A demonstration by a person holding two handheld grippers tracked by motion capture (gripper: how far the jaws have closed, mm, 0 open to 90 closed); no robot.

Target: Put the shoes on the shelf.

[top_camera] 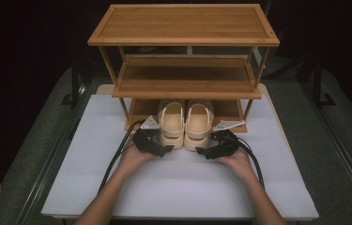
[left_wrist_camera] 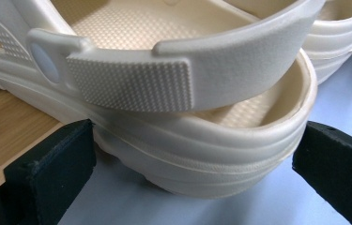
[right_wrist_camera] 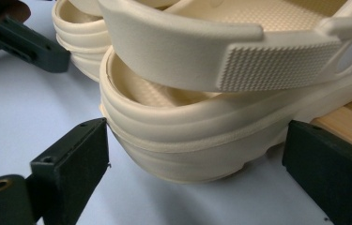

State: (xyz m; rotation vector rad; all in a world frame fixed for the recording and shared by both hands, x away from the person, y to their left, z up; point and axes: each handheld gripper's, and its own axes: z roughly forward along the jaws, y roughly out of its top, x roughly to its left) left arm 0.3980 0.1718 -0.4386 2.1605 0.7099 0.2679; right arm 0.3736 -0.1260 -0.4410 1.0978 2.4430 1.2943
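White sheeting covers the table point(top_camera: 94, 183), which stands in a dark room on grey flooring. A bamboo shoe rack point(top_camera: 183, 28) with three shelves sits at its far side. Two cream clogs, the left clog point(top_camera: 172, 124) and the right clog point(top_camera: 199, 125), lie side by side, toes under the lowest shelf, heels out on the sheet. The left tool point(top_camera: 168, 149) and the right tool point(top_camera: 201, 152) each stand open, jaws either side of a heel.
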